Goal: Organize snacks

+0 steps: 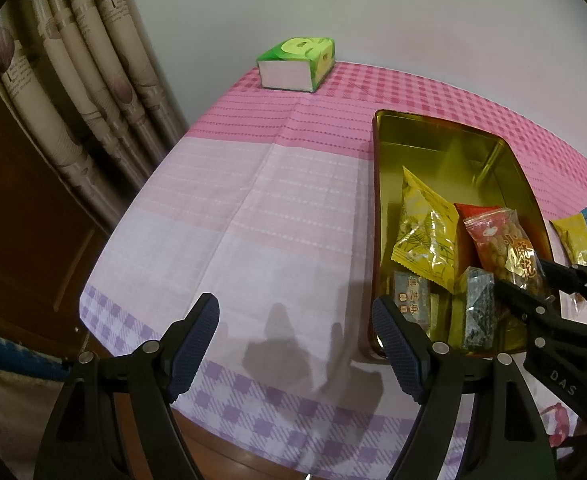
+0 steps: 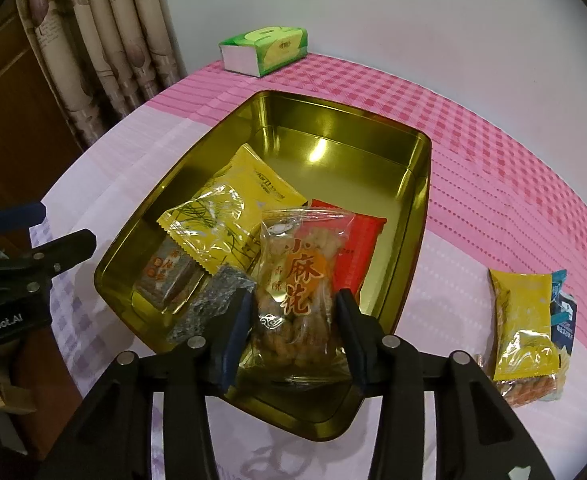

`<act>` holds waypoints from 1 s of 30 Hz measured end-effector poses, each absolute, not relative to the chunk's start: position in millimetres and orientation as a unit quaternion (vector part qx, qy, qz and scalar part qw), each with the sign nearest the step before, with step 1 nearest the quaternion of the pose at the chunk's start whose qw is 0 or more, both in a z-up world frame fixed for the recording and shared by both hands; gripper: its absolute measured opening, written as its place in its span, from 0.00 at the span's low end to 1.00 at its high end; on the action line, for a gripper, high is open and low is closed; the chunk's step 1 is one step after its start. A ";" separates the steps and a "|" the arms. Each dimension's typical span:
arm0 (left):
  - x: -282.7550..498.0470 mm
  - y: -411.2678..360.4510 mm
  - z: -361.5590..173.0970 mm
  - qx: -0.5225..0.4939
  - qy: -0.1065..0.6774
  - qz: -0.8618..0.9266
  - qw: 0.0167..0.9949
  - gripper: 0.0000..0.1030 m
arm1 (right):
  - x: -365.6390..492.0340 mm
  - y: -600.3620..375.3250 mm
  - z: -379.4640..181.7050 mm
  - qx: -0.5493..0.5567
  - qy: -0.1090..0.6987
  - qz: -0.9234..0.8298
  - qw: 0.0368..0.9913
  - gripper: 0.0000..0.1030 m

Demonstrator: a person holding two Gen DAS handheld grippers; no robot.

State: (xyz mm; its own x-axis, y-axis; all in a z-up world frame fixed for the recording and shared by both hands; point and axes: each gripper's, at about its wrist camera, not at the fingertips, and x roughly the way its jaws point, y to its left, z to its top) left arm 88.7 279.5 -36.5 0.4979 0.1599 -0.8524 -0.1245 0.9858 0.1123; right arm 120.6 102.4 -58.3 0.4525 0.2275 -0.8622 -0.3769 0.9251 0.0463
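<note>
A gold tin tray (image 2: 413, 216) (image 1: 389, 184) sits on the pink checked tablecloth and holds several snack packets: a yellow one (image 2: 229, 216) (image 1: 425, 236), a red one (image 2: 357, 248), a silver-blue one (image 2: 209, 304) and a brown one (image 2: 169, 276). My right gripper (image 2: 293, 312) (image 1: 533, 280) is over the tray's near end, its fingers closed against the sides of a clear packet of fried twists (image 2: 297, 280) (image 1: 505, 248). My left gripper (image 1: 295, 344) is open and empty, low over the cloth left of the tray.
A green tissue box (image 1: 297, 64) (image 2: 265, 50) stands at the table's far edge by the wall. More snack packets, yellow (image 2: 525, 320) and blue (image 2: 563, 308), lie on the cloth right of the tray. Curtains (image 1: 77, 80) hang at the left.
</note>
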 end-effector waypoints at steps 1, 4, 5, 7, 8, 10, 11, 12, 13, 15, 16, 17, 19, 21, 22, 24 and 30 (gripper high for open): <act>88.5 279.1 -36.5 0.018 0.494 0.080 0.866 0.77 | 120.1 102.2 -58.1 -0.076 0.492 0.179 0.848 0.45; 88.5 278.0 -36.9 0.021 0.494 0.080 0.866 0.77 | 117.6 101.4 -55.7 -0.076 0.486 0.175 0.853 0.52; 88.4 277.7 -37.0 0.022 0.494 0.080 0.866 0.77 | 116.5 101.0 -54.2 -0.074 0.484 0.178 0.854 0.52; 88.0 277.1 -36.8 0.023 0.493 0.080 0.866 0.77 | 115.5 100.5 -51.0 -0.073 0.481 0.178 0.855 0.54; 88.0 276.9 -36.8 0.023 0.493 0.080 0.866 0.77 | 115.3 99.8 -49.1 -0.073 0.480 0.179 0.856 0.55; 87.6 276.5 -36.4 0.025 0.492 0.080 0.867 0.78 | 114.6 97.3 -44.4 -0.069 0.475 0.181 0.859 0.57; 87.5 276.3 -36.6 0.026 0.491 0.079 0.867 0.78 | 114.2 95.7 -42.2 -0.067 0.473 0.181 0.860 0.57; 87.4 276.0 -36.6 0.027 0.491 0.080 0.867 0.78 | 113.4 93.1 -39.2 -0.063 0.470 0.181 0.862 0.57; 87.7 275.9 -36.8 0.029 0.492 0.080 0.867 0.78 | 112.8 89.9 -36.8 -0.060 0.468 0.181 0.863 0.57; 87.9 275.7 -36.9 0.031 0.491 0.080 0.867 0.78 | 111.0 81.5 -31.7 -0.053 0.463 0.179 0.867 0.58; 88.1 275.5 -36.8 0.032 0.492 0.080 0.867 0.78 | 110.1 76.7 -29.7 -0.050 0.461 0.177 0.868 0.58; 88.0 274.8 -36.9 0.033 0.492 0.080 0.866 0.78 | 110.1 71.9 -28.4 -0.048 0.460 0.176 0.869 0.58; 87.8 273.9 -36.6 0.037 0.492 0.081 0.866 0.78 | 109.0 58.8 -25.7 -0.045 0.457 0.167 0.872 0.58; 87.7 273.5 -36.4 0.038 0.491 0.081 0.866 0.78 | 108.6 43.1 -23.5 -0.042 0.455 0.156 0.876 0.58; 87.6 272.9 -36.4 0.039 0.491 0.082 0.866 0.78 | 108.0 33.9 -22.8 -0.040 0.454 0.148 0.877 0.58; 87.6 272.8 -36.6 0.041 0.492 0.084 0.866 0.78 | 107.8 12.2 -22.0 -0.037 0.453 0.131 0.881 0.58; 88.0 271.8 -36.3 0.043 0.490 0.088 0.866 0.78 | 111.9 -64.9 -25.6 -0.019 0.459 0.061 0.886 0.58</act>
State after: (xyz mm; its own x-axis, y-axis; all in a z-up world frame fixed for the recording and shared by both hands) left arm 88.0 271.8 -36.3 0.5052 0.1940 -0.8409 -0.1093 0.9809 0.1607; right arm 111.9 -64.9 -25.6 0.5707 0.0903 -0.8162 -0.1251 0.9919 0.0222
